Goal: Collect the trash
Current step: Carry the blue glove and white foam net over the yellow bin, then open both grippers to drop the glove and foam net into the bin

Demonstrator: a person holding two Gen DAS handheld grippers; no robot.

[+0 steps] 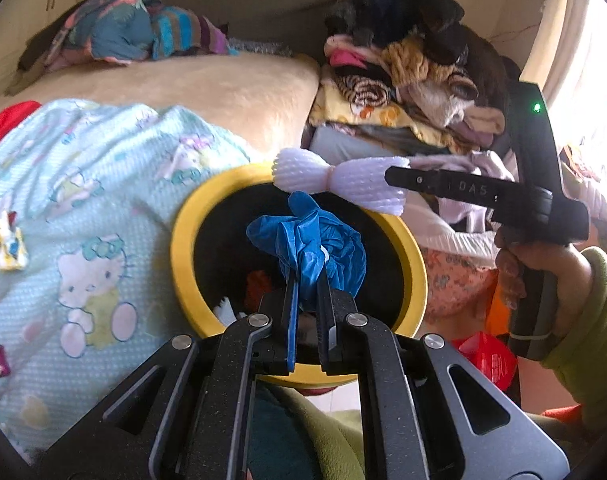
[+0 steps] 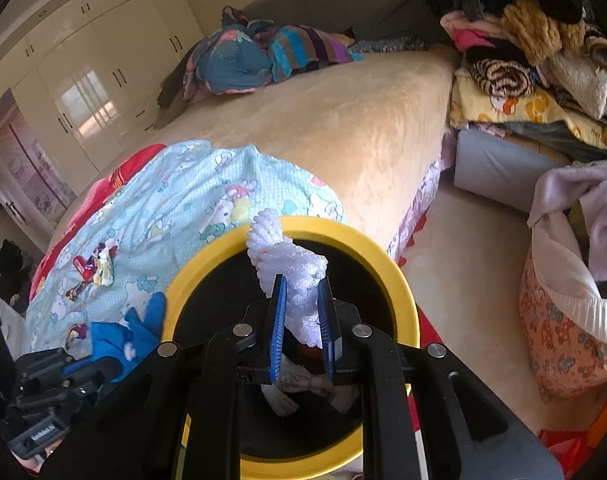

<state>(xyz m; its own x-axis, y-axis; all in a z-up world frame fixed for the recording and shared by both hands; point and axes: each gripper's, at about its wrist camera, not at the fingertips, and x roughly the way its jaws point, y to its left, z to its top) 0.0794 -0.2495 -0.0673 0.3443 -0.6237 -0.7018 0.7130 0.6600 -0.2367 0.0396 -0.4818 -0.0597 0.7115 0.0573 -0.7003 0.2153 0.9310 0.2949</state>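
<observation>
A yellow-rimmed bin with a dark inside stands against the bed. My left gripper is shut on a crumpled blue glove, which hangs over the bin's mouth. The right gripper reaches in from the right, shut on a white foam net above the bin's far rim. In the right wrist view my right gripper pinches the white foam net over the yellow bin; the blue glove and left gripper show at lower left. Scraps lie inside the bin.
Candy wrappers lie on the pale blue cartoon blanket on the beige bed. A clothes pile sits on a grey box at right, with a laundry basket on the floor. Red packaging lies beside the bin.
</observation>
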